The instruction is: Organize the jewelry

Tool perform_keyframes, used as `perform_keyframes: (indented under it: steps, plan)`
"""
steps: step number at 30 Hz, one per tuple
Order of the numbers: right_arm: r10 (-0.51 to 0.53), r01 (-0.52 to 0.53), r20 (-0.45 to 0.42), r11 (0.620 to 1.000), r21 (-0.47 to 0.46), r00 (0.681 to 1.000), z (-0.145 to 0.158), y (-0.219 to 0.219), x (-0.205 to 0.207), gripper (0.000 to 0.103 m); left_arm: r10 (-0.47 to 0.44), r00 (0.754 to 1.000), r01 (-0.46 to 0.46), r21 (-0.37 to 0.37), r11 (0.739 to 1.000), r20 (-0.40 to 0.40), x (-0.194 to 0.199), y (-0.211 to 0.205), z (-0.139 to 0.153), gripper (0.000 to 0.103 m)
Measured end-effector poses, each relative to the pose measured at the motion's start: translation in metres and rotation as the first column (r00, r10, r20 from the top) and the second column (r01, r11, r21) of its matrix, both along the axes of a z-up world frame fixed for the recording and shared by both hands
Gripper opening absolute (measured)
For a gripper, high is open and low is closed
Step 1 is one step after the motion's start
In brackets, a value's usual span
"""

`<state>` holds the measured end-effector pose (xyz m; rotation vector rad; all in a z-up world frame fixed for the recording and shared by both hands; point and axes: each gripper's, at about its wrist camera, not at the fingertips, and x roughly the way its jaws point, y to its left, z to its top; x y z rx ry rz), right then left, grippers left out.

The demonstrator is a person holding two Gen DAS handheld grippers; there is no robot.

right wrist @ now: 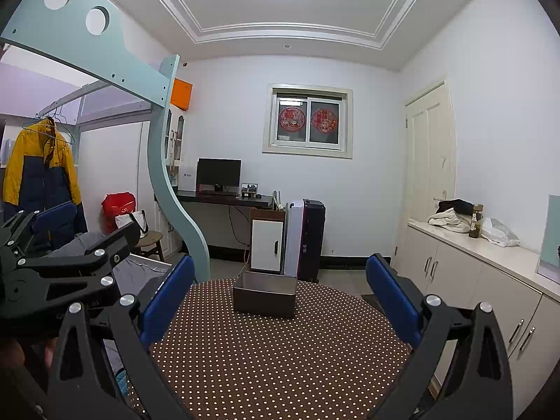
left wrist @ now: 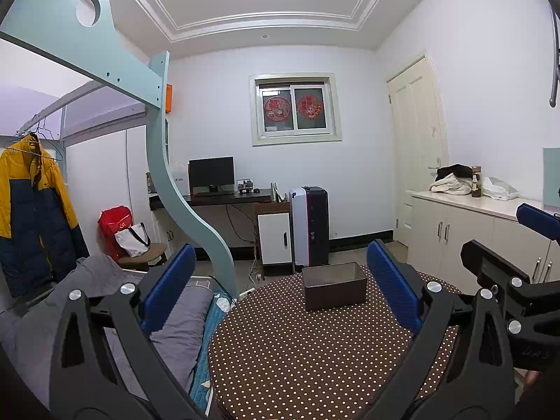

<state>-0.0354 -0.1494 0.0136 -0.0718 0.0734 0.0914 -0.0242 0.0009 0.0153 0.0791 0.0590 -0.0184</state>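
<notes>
A dark brown open box [left wrist: 335, 286] stands at the far side of a round table [left wrist: 297, 357] with a brown cloth with white dots. It also shows in the right wrist view [right wrist: 265, 294]. My left gripper [left wrist: 280, 287] is open and empty, held above the table's near part. My right gripper [right wrist: 280, 297] is open and empty too, level with it on the right. Each gripper shows at the edge of the other's view. No jewelry shows in either view.
A bed with a grey quilt [left wrist: 105, 297] lies left of the table under a pale green loft frame [left wrist: 182, 192]. White cabinets [right wrist: 483, 290] run along the right wall. A suitcase [left wrist: 311, 225] and a desk [left wrist: 224, 197] stand behind the table.
</notes>
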Motion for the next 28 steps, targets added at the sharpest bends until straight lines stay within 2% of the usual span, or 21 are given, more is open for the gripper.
perform_keyframes:
  steps: [28]
  plan:
    - [-0.002,0.002,-0.005,1.000,-0.004,1.000,-0.0010,0.0008,0.0046,0.095,-0.011,1.000,0.011,-0.005,1.000,-0.006,0.0046,0.0055,-0.0011,0.096]
